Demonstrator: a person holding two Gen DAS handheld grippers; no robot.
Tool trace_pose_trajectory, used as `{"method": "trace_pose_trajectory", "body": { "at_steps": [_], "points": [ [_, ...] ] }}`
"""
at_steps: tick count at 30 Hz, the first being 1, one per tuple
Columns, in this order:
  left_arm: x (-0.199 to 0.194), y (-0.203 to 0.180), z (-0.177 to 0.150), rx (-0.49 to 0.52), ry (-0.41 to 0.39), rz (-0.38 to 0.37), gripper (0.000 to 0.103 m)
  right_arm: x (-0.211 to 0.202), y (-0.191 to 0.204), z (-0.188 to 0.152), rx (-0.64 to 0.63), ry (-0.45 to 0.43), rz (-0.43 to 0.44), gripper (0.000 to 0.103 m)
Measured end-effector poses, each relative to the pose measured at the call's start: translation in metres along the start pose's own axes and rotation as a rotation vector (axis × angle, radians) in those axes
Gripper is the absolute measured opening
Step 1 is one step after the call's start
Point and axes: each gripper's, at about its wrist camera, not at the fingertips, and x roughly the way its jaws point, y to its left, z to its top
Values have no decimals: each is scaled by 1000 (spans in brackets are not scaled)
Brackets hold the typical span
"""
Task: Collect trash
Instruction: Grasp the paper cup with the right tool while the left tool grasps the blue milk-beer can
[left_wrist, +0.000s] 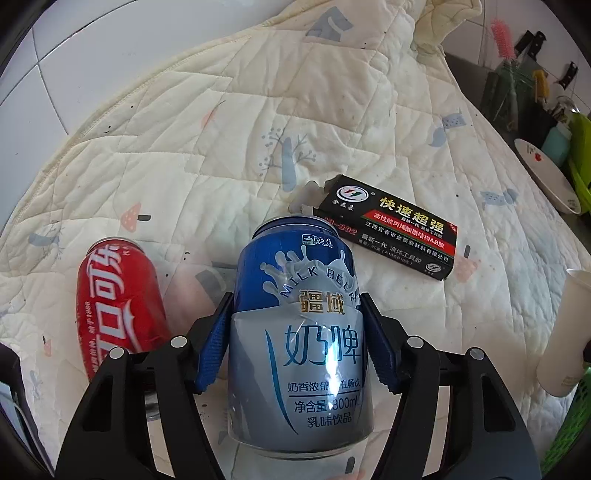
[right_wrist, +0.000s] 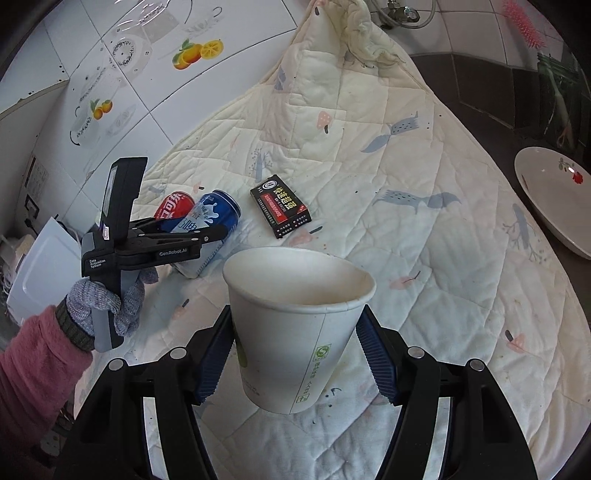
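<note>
Now pickup step: left hand-held gripper (left_wrist: 297, 321) clamps blue milk-beer can (left_wrist: 301, 332), lying on quilt (left_wrist: 184, 147) beside red cola can (left_wrist: 118, 299). Right hand-held gripper (right_wrist: 297, 347) grips paper cup (right_wrist: 295, 325). Glue box (left_wrist: 388, 229) just beyond blue can. Next: lift can clear, likely carry to bin.

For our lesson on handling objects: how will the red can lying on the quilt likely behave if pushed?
The red can lies on its side, so it would probably roll rather than slide. Its smooth, rigid-looking metal may slip against tongs. The soft quilt would likely slow any roll. Whether it is empty cannot be seen.
</note>
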Motion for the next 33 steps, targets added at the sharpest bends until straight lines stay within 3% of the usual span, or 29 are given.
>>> {"method": "trace_pose_trajectory", "body": {
  "at_steps": [4, 15, 25, 33],
  "points": [
    [-5, -2, -7, 1, -41, 11, 64, -1, -1, -4, -17, -9, 0, 64],
    [-37, -3, -19, -58, -129, -69, 64, -9, 3, -13, -43, -58, -20, 64],
    [-88, -23, -44, 3, -207, -127, 64, -43, 38, -32, -74, -105, -147, 64],
    [-142, -20, -80, 52, -261, -199, 64, -76, 68, -75, 1, -136, -244, 64]
  ]
}}
